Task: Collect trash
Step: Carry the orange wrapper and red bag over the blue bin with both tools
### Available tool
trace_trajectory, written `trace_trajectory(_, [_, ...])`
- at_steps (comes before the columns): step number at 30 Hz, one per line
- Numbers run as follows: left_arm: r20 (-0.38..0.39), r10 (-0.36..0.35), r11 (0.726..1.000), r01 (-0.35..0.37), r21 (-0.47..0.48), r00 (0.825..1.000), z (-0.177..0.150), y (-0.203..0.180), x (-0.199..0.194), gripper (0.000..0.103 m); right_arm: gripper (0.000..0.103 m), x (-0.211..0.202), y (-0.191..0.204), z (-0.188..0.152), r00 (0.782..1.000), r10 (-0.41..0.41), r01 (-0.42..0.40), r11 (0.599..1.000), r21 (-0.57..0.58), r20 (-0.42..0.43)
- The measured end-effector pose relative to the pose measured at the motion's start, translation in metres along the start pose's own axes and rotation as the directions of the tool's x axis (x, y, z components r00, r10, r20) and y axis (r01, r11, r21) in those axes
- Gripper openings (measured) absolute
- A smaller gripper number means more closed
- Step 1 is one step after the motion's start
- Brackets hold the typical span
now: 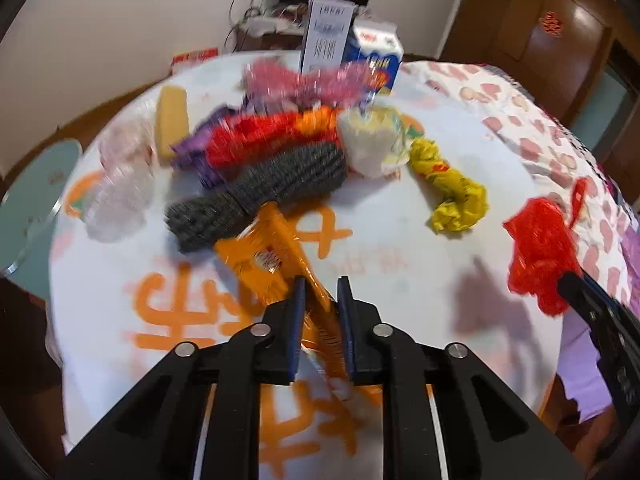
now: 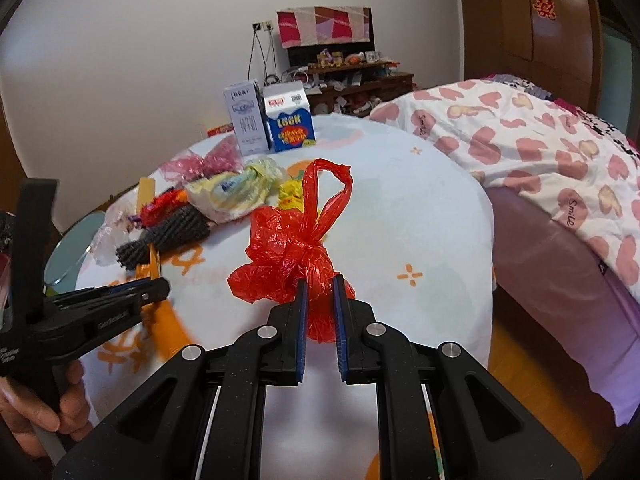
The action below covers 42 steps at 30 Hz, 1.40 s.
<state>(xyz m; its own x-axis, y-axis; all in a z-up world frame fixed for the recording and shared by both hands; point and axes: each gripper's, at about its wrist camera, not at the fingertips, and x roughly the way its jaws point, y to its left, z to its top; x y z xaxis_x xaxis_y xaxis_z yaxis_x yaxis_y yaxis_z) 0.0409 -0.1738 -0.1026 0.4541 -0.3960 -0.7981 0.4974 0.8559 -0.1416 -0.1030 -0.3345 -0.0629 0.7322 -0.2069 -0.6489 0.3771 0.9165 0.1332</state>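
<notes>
Left wrist view: left gripper (image 1: pixel 321 294), fingers pinching the near end of an orange plastic wrapper (image 1: pixel 268 258) that lies on the white, orange-printed worktop (image 1: pixel 400 248). Beyond the wrapper, touching it: a grey knitted roll (image 1: pixel 260 192). Behind the roll, packed together: a red mesh bundle (image 1: pixel 256 136), a purple wrapper (image 1: pixel 196 148), a pink cellophane piece (image 1: pixel 304 84), much blurred. Left of these: a yellow sponge block (image 1: pixel 172 120) and a clear crumpled plastic piece (image 1: pixel 120 184). Right of the pile: a pale bag with white contents (image 1: pixel 372 140), then a crumpled yellow wrapper (image 1: pixel 452 188) lying apart. Far edge: a white carton (image 1: pixel 328 32) and a blue-and-white carton (image 1: pixel 376 56), upright, side by side. Far right: a red plastic bag (image 1: pixel 536 252) in the fingers of the right gripper (image 1: pixel 566 280). Right wrist view: right gripper (image 2: pixel 320 300), fingers pressed onto the knotted red plastic bag (image 2: pixel 288 256), its looped handle standing up; bag at the near part of the worktop (image 2: pixel 420 208). Left: left gripper (image 2: pixel 158 286) at the orange wrapper (image 2: pixel 150 264); whether it is clamped cannot be told from here. Right: a bed with a heart-print quilt (image 2: pixel 540 148).
</notes>
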Motion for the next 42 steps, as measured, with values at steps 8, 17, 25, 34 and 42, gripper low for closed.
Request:
trace_trajectory(8, [0.144,0.049,0.999,-0.052,0.016,0.988,0.01,0.04,-0.048,0.011,0.013,0.001,0.036,0.015,0.998,0.056,-0.056,0.998,-0.015,0.024])
trace_trajectory(17, [0.232,0.065,0.997,-0.052,-0.061,0.97,0.018,0.1,-0.08,0.011,0.013,0.012,0.096,0.033,0.99,0.141,-0.139,0.988,-0.072,0.023])
trace_trajectory(25, [0.259,0.224,0.967,-0.181,-0.181,0.94,0.036,0.186,-0.101,0.011,0.013,0.035,0.17,0.055,0.971,0.237,-0.234,0.961,-0.147,0.001])
trace_trajectory(34, [0.163,0.367,0.908,-0.315,-0.276,0.916,0.043,0.285,-0.087,0.011,0.013,0.083,0.272,0.067,0.94,0.334,-0.342,0.915,-0.215,-0.072])
trace_trajectory(42, [0.074,0.341,0.906,-0.306,-0.292,0.937,0.044,0.334,-0.048,0.011,0.013,0.142,0.348,0.055,0.916,0.343,-0.389,0.889,-0.244,-0.21])
